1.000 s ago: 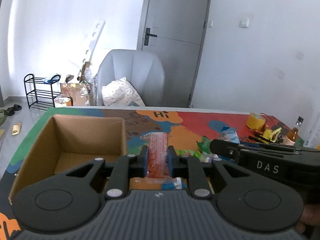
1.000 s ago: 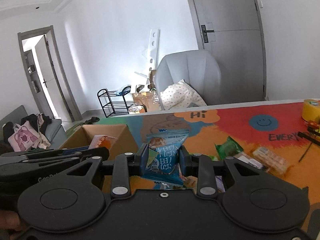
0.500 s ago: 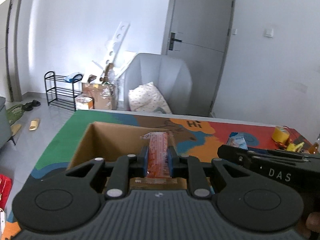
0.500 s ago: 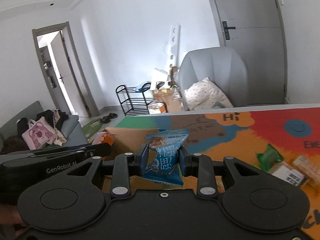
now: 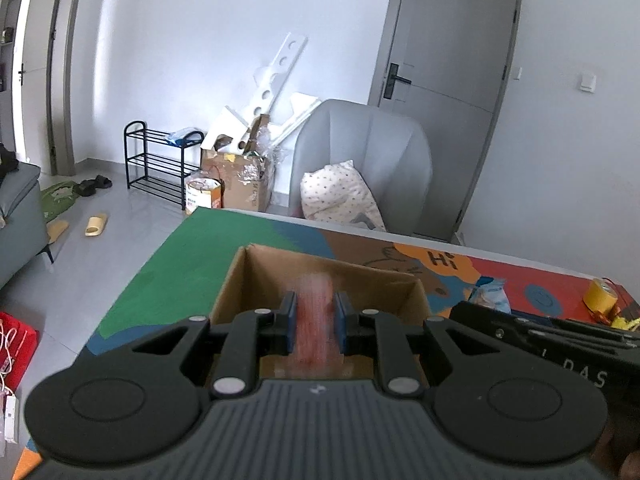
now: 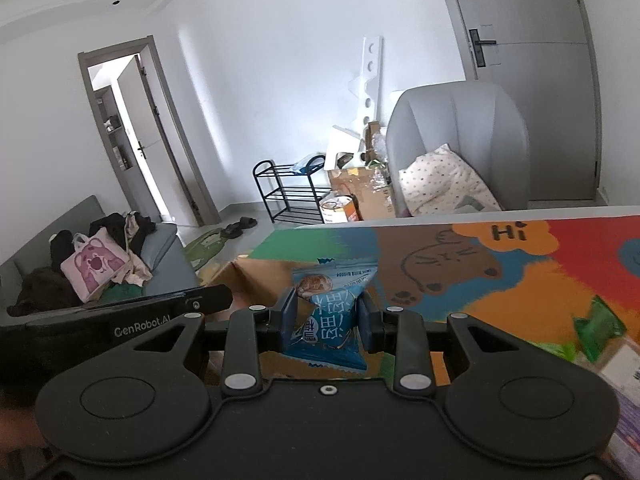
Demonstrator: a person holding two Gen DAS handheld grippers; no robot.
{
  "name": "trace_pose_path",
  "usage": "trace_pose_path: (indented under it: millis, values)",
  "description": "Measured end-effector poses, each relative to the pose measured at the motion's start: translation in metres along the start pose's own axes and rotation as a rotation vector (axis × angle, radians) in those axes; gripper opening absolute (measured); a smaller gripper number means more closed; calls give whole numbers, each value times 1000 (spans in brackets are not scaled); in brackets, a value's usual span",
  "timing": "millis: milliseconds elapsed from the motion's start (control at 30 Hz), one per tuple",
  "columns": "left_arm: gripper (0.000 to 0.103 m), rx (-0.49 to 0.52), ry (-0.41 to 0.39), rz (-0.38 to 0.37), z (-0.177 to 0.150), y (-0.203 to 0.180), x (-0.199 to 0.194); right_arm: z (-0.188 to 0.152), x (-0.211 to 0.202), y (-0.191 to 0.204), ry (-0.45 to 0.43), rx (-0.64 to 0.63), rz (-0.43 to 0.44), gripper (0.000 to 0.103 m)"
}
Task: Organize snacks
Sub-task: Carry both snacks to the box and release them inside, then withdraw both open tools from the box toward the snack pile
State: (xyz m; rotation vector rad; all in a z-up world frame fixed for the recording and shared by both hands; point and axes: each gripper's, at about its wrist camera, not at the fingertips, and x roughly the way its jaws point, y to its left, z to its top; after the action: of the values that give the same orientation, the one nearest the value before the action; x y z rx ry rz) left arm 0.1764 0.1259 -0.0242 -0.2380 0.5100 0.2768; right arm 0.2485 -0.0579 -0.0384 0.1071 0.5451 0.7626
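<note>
Left gripper [image 5: 314, 326] pinches a blurred red snack pack [image 5: 316, 320] above the open cardboard box [image 5: 240, 276] near the mat's left edge. Right gripper [image 6: 326, 316] clamps a blue snack bag [image 6: 332, 312] beside the box. Step: drop-off; next, lower and release, likely one at a time. Loose green packets [image 6: 596, 326] wait toward the right edge.

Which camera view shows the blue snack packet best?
The right wrist view: the blue snack packet sits sharp and close between the fingers of the right gripper, print readable. In the left wrist view, only its pale blue top shows behind the right gripper's black body, beyond the cardboard box.
</note>
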Motion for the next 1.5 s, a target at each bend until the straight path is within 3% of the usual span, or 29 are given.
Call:
trace_pose_path:
  millis: [300,400,567,667,733,833,1033,1167,1500]
  values:
    - [22,-34,-10,41,5,10,3,7,17,7,-8,29,57,32]
    - [26,-39,-10,44,5,10,-2,9,17,6,-20,38,51,48]
    - [53,-45,-11,53,4,9,-8,6,2,-4,-37,59,31,61]
    - [72,-47,-9,53,4,7,-10,4,-9,-12,-44,80,15,77]
    - [81,-50,-1,47,3,4,-11,1,-18,-17,-54,92,5,87]
    - [87,-65,6,58,1,0,-14,-3,-27,-25,-49,101,-13,94]
    - [90,-62,35,48,-6,-15,-18,-13,-49,-41,-31,133,-47,101]
    - [99,-48,20,55,-12,-27,-26,-17,-64,-52,-36,163,-103,103]
    - [103,-26,7,-46,-21,-59,-40,-30,-102,-85,-79,200,-206,103]
